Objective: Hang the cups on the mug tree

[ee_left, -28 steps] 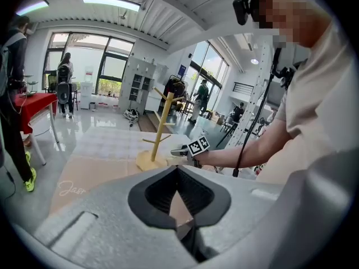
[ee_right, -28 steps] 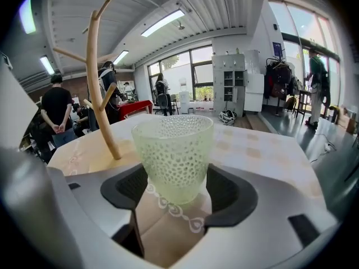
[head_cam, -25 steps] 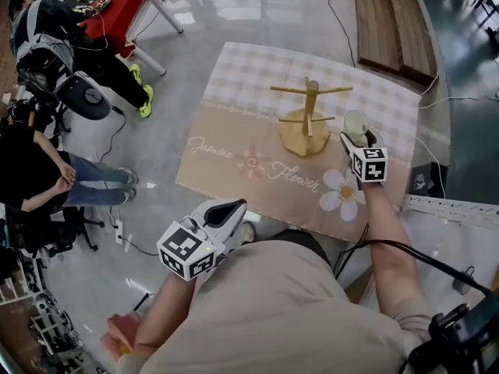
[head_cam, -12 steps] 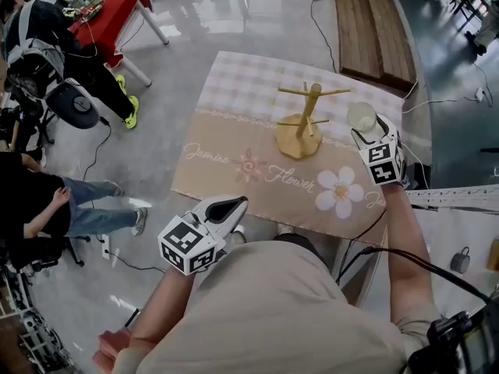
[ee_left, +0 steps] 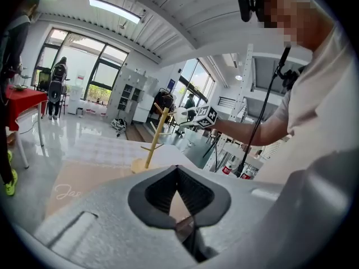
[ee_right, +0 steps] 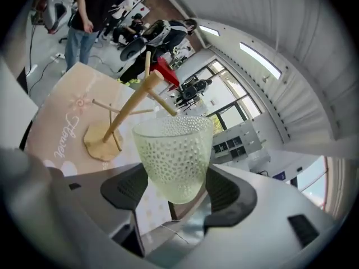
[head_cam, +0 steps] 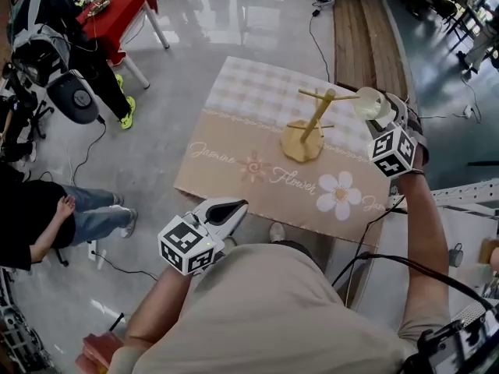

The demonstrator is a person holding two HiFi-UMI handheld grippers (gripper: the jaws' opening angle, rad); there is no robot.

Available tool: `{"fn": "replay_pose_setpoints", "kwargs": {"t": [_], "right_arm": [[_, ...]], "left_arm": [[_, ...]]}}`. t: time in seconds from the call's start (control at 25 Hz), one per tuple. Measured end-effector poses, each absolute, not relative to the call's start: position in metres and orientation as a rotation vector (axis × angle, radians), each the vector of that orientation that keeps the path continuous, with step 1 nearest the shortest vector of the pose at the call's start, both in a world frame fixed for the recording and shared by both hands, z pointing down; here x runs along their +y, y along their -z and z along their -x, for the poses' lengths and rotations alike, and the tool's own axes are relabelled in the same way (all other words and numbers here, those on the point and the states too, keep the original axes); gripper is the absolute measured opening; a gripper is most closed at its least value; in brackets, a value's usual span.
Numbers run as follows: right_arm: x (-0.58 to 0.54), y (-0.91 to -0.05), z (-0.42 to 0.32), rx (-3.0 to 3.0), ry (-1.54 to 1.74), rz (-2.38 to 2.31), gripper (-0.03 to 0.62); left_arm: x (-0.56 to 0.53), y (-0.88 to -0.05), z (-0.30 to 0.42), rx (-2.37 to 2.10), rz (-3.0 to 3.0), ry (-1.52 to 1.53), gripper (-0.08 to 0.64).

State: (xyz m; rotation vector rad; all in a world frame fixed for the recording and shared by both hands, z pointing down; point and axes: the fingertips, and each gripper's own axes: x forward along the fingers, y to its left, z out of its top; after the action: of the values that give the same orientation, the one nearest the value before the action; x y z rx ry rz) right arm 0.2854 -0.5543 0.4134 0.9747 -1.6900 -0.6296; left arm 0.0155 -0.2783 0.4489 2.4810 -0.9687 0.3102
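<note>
We hold the dimpled green cup (ee_right: 175, 153) clamped in our right claw (ee_right: 176, 190), lifted off the counter (head_cam: 234, 142) at its far right. The cup's rim is just beside the tip of the upper right peg (head_cam: 349, 97) of the mug tree (head_cam: 315, 121); whether they touch we cannot tell. The mug tree stands on the far half of the counter. Our left claw (ee_left: 178, 198) hangs off the near edge, jaws together with nothing between.

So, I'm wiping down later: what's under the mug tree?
A flowered cloth lies under the mug tree's round base. The tabletop beneath is covered by that cloth and can't be seen.
</note>
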Motion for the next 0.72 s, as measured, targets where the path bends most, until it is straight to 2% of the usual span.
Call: {"fn": "replay_pose_setpoints", "kwargs": {"t": [0.72], "right_arm": [[-0.538,-0.425,-0.226,-1.213,0.982,-0.737,0.334]], "left_arm": [[-0.221,-0.453,0.037,-1.039,-2.447,-0.227,0.006]]}}
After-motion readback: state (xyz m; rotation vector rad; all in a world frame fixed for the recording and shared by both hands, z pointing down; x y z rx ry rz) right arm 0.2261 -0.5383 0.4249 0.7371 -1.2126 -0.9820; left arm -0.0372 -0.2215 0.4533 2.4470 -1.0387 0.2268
